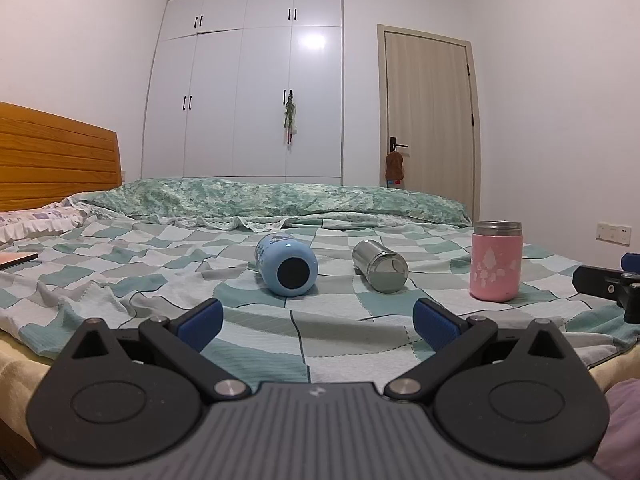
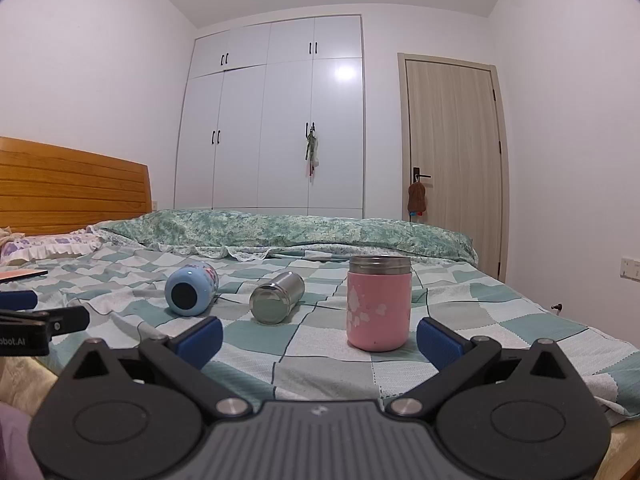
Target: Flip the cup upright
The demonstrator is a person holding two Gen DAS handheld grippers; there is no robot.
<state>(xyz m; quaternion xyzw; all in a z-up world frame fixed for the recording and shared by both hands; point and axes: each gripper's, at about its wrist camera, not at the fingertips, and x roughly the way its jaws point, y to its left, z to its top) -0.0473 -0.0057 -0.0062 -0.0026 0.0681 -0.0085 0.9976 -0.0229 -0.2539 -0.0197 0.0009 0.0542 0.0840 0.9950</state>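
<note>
A light blue cup (image 1: 286, 266) lies on its side on the checked bedspread (image 1: 120, 280), its dark base facing me. A steel cup (image 1: 380, 266) lies on its side just right of it. A pink cup with a steel rim (image 1: 496, 260) stands upright further right. My left gripper (image 1: 316, 322) is open and empty, a short way in front of the blue and steel cups. In the right wrist view the blue cup (image 2: 190, 290), the steel cup (image 2: 276, 298) and the pink cup (image 2: 378, 304) show too. My right gripper (image 2: 320, 338) is open and empty, just in front of the pink cup.
A folded green quilt (image 1: 272, 200) runs across the far side of the bed. A wooden headboard (image 1: 56, 156) and a pillow (image 1: 36, 220) are at the left. A flat reddish item (image 1: 16, 259) lies at the left edge. A wardrobe (image 1: 244, 88) and a door (image 1: 430, 120) stand behind.
</note>
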